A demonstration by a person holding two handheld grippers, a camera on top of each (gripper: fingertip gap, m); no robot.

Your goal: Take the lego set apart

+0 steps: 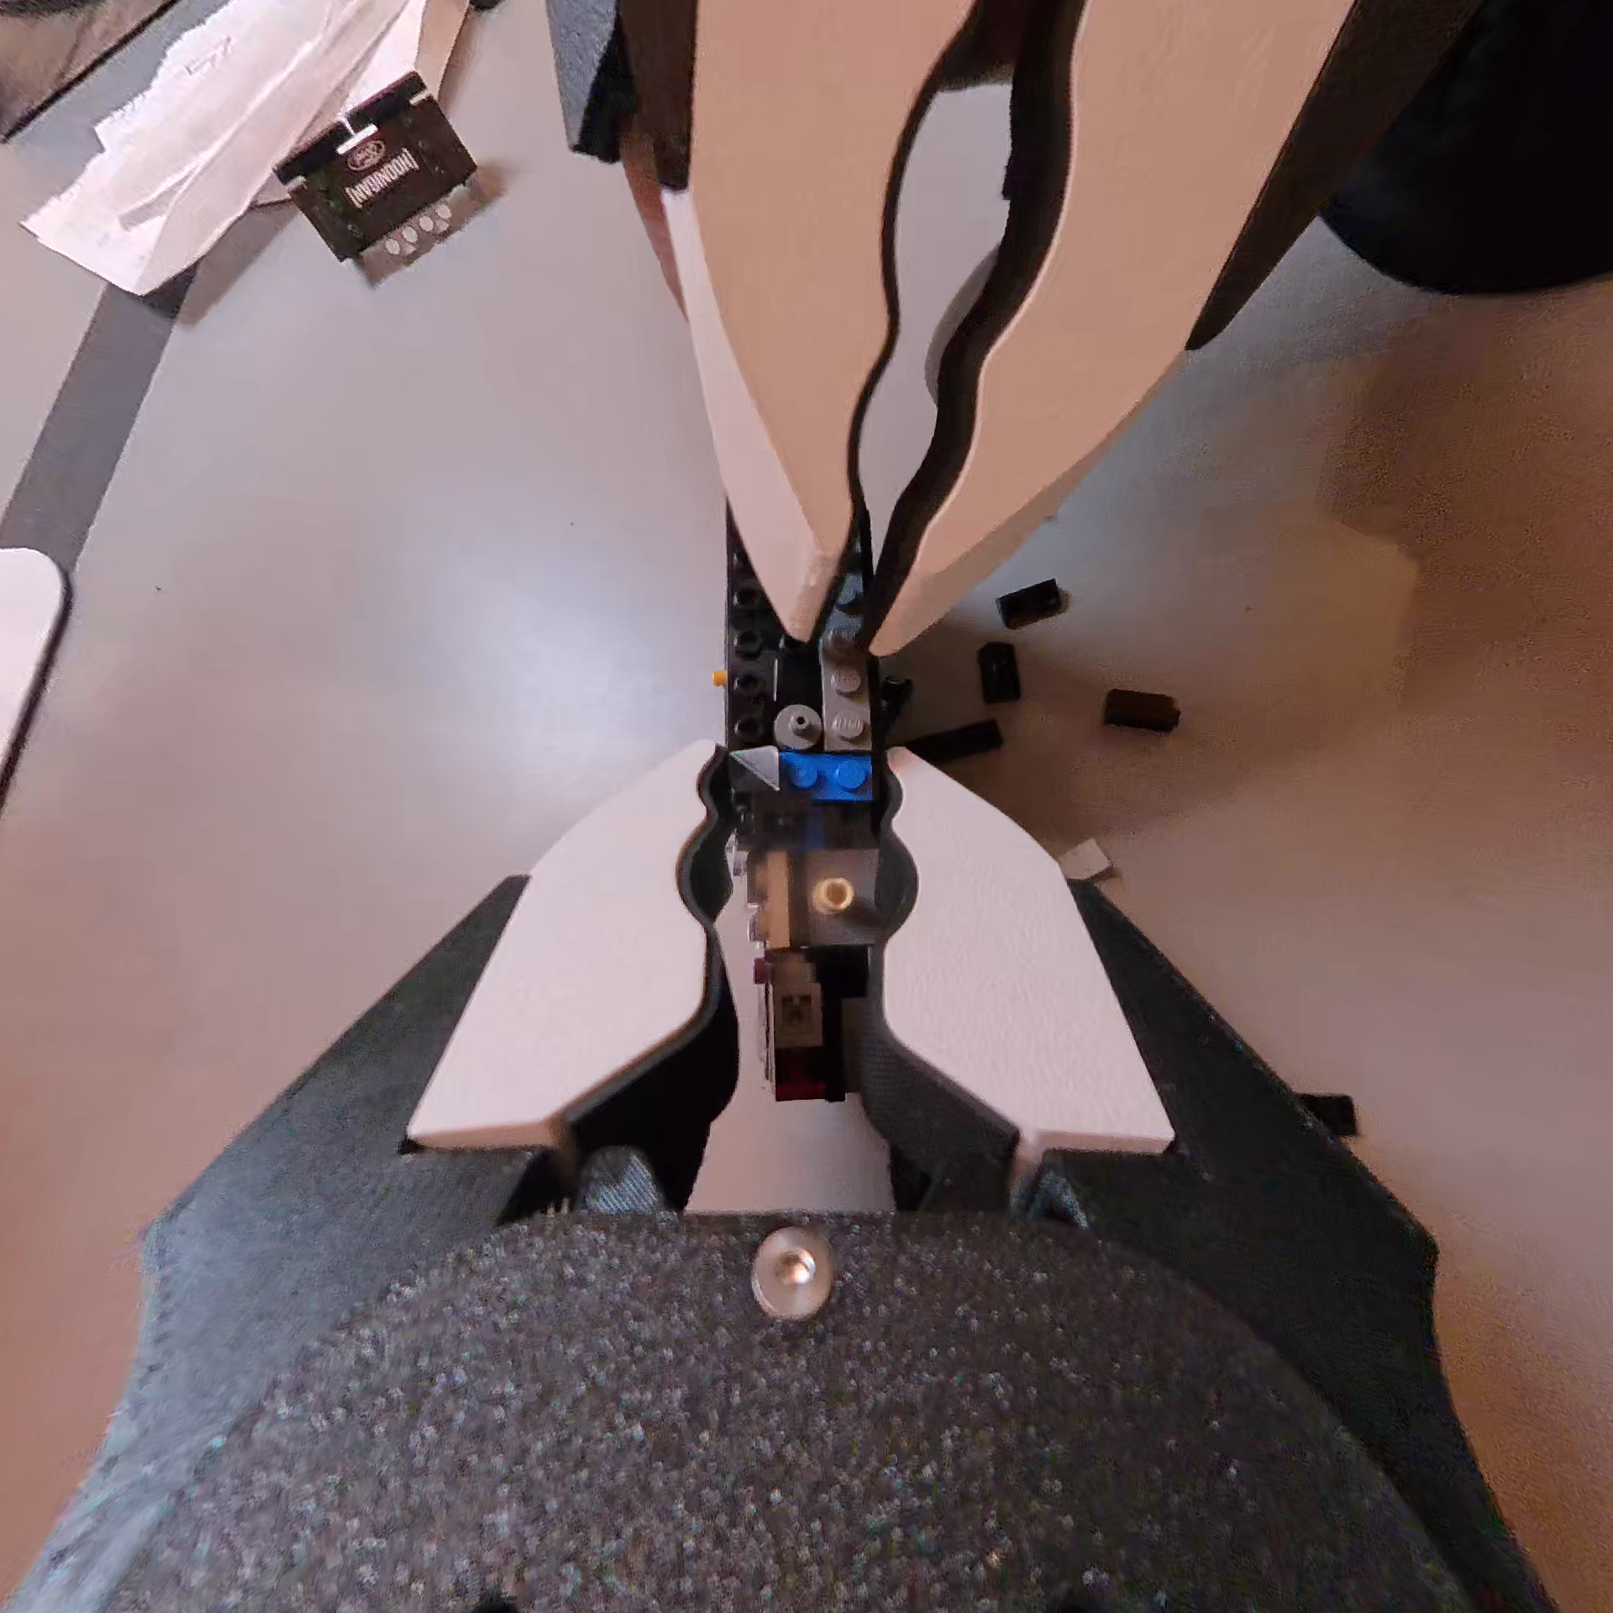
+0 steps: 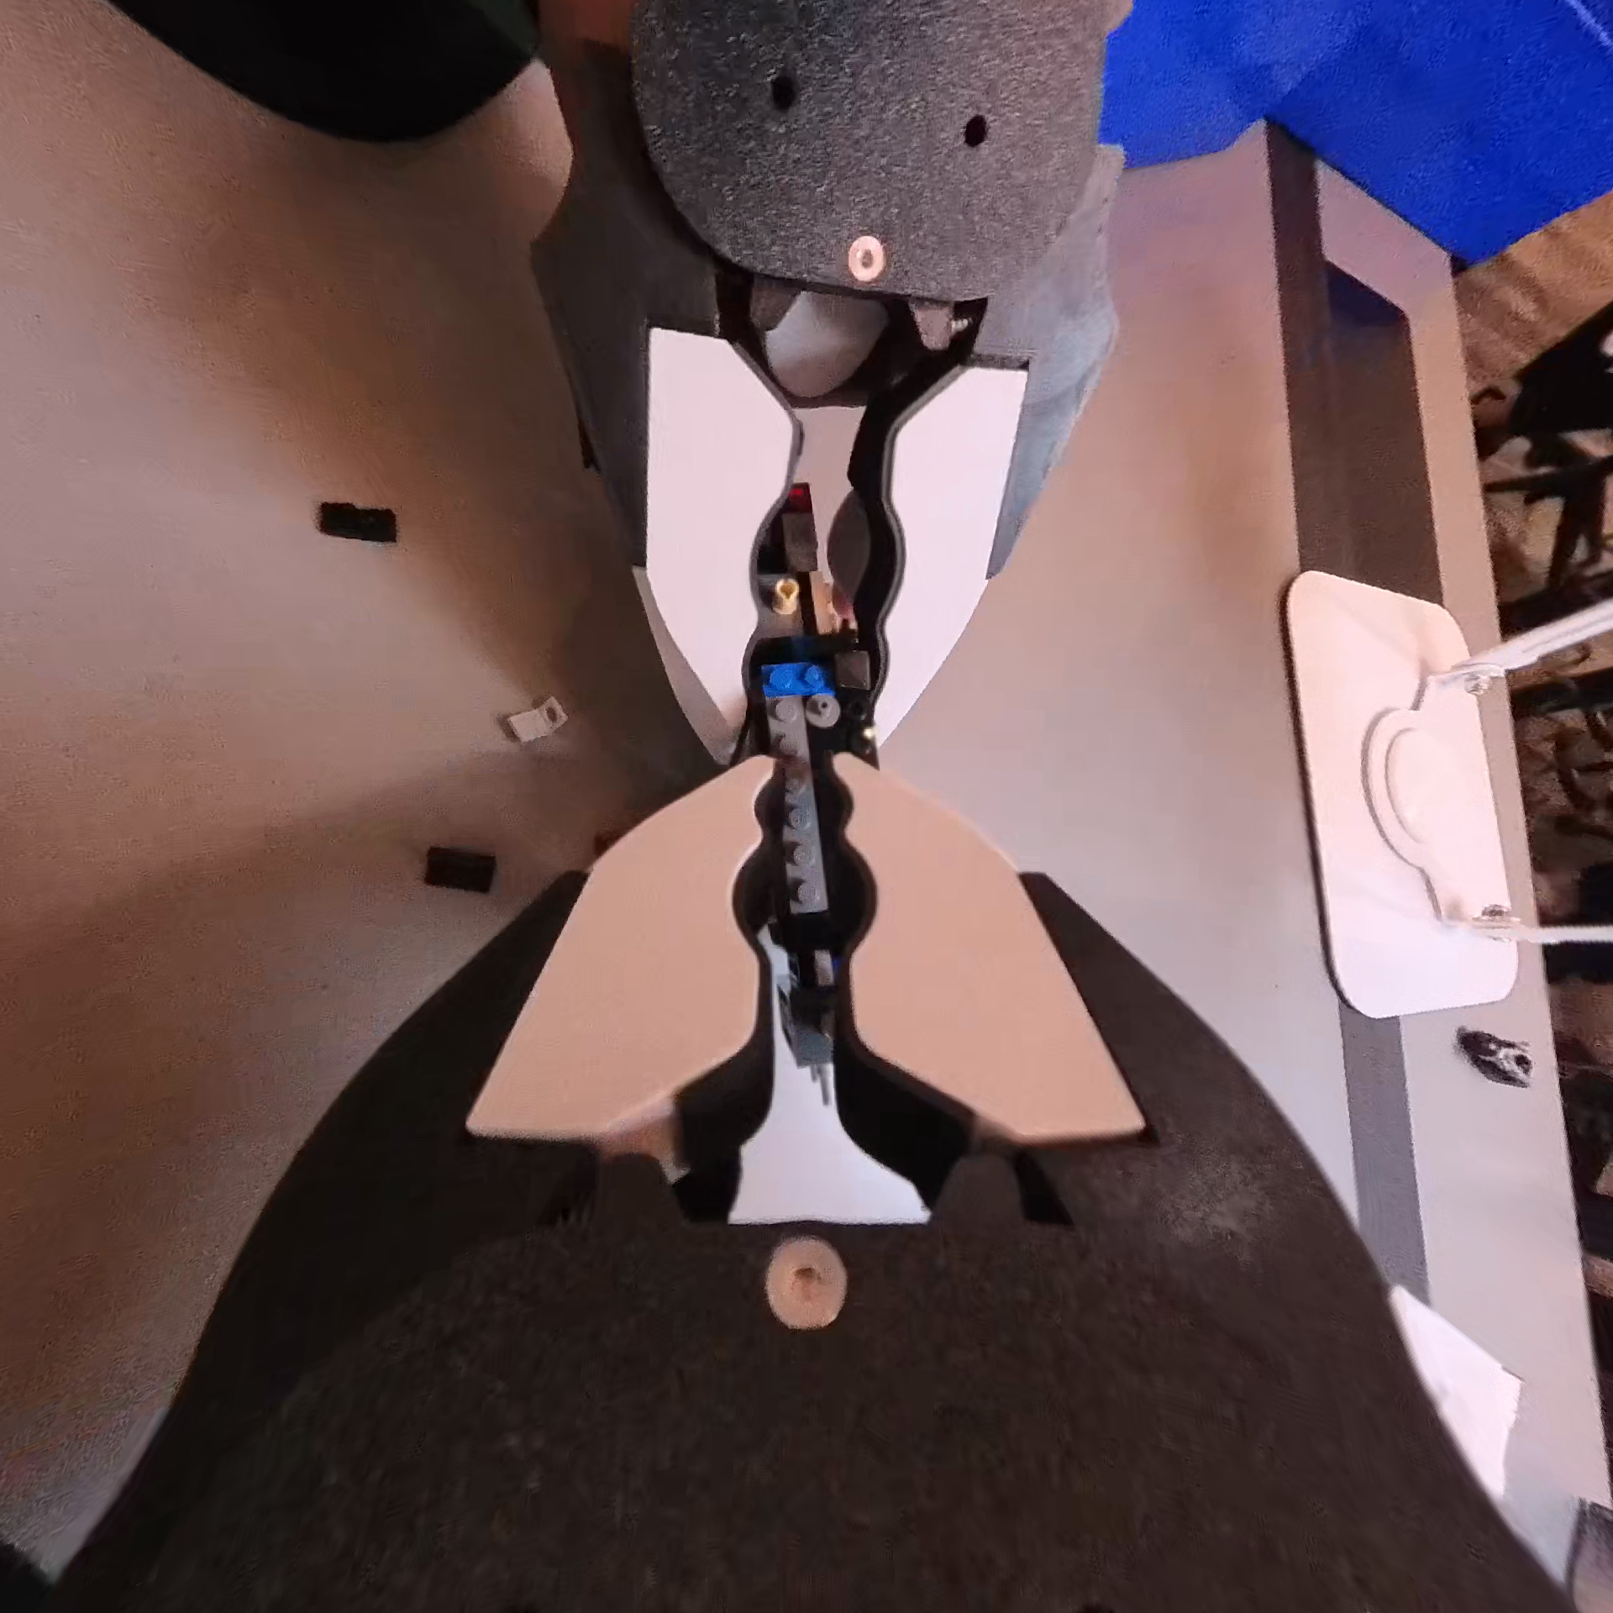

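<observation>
I see the lego set (image 1: pixel 816 838), a narrow black assembly, clamped at opposite ends. A blue two-stud plate (image 1: pixel 827 778) sits mid-length. Just beyond the blue plate run a grey studded strip (image 2: pixel 801 838) and a round grey stud (image 1: pixel 796 724). Loose black bricks (image 1: pixel 1030 602) lie on the surface (image 1: pixel 393 611) near the set.

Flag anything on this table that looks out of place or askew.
Several small dark bricks lie scattered at odd angles on the table beside the lego set, which both grippers clamp. A white piece lies apart too. Nothing looks broken.
</observation>
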